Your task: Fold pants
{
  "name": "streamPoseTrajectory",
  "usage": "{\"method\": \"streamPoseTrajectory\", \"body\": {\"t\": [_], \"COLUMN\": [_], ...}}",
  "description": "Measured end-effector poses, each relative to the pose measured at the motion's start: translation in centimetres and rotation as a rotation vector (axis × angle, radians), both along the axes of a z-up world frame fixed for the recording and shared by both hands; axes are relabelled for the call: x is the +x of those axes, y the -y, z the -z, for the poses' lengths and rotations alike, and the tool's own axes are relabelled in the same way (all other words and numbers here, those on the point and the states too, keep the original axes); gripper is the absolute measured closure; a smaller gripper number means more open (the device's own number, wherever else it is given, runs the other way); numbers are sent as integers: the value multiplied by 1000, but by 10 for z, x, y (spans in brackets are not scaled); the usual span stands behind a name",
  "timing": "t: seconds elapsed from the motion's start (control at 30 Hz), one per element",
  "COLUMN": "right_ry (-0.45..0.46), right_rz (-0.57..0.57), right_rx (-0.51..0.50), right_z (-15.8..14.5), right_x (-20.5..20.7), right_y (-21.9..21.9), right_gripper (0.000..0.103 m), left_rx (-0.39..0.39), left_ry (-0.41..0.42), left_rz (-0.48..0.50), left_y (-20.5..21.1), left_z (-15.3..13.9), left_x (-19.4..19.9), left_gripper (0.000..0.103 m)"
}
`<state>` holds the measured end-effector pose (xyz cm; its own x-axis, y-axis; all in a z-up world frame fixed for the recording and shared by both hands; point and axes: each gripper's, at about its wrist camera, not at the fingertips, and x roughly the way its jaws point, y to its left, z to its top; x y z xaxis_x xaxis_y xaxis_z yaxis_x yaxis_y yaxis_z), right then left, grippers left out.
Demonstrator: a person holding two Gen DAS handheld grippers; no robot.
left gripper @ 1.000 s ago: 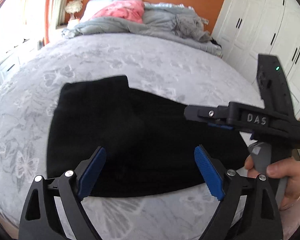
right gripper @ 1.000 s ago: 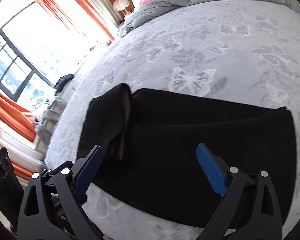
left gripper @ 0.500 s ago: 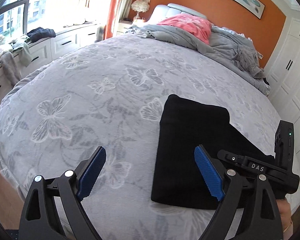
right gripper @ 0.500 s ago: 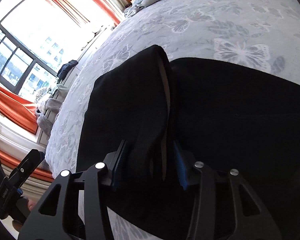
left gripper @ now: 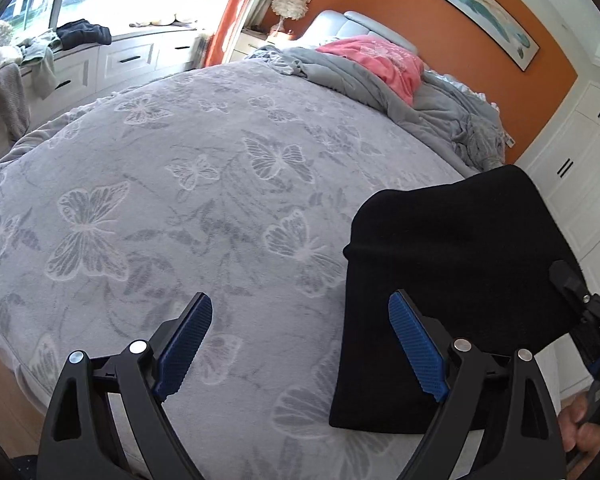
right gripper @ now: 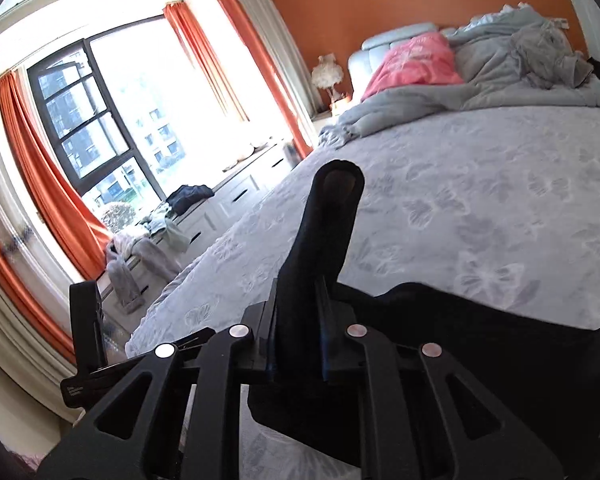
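The black pants (left gripper: 452, 264) are folded on the grey butterfly bedspread (left gripper: 204, 200), at the right of the left wrist view. Their far end is lifted off the bed by my right gripper (left gripper: 592, 320), seen at the right edge. My left gripper (left gripper: 300, 344) is open and empty, just left of the pants' near edge. In the right wrist view my right gripper (right gripper: 300, 328) is shut on a fold of the pants (right gripper: 320, 248), which sticks up between the fingers; the rest of the pants drapes below.
A crumpled grey duvet (left gripper: 380, 84) and pink pillow (left gripper: 380, 60) lie at the head of the bed. A window bench with loose clothes (left gripper: 40, 60) runs along the left. White wardrobes (left gripper: 580, 184) stand at the right.
My right gripper closed on the pants' edge and lifted it off the bed. My left gripper swung left away from the pants and stayed open.
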<state>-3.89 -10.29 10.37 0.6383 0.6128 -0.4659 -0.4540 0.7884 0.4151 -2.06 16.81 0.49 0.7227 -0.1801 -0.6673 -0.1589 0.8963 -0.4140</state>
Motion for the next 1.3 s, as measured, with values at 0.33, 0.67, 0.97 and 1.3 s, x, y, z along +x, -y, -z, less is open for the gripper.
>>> {"method": "streamPoseTrajectory", "body": {"t": [0.33,0.67,0.97,1.3], "right_ry": [-351,-520,-216,-328], "right_rz": [385,323,282,405], "right_rx": [-163,28,-100,-266], "right_z": [118,159,68,114], "right_x": [-2,5,-19,-7], "right_y": [183,200,174,202], "right_gripper": [89,73,80,23], "left_rx": [75,55,64,-23], "left_ry": [-72,-136,-158,-312], "left_rz": [181,243,292,302], "left_y": [83,130,148,146], "left_z": [23,42,47,83], "left_x": [16,36,38,57], "left_gripper": [16,16,15,15]}}
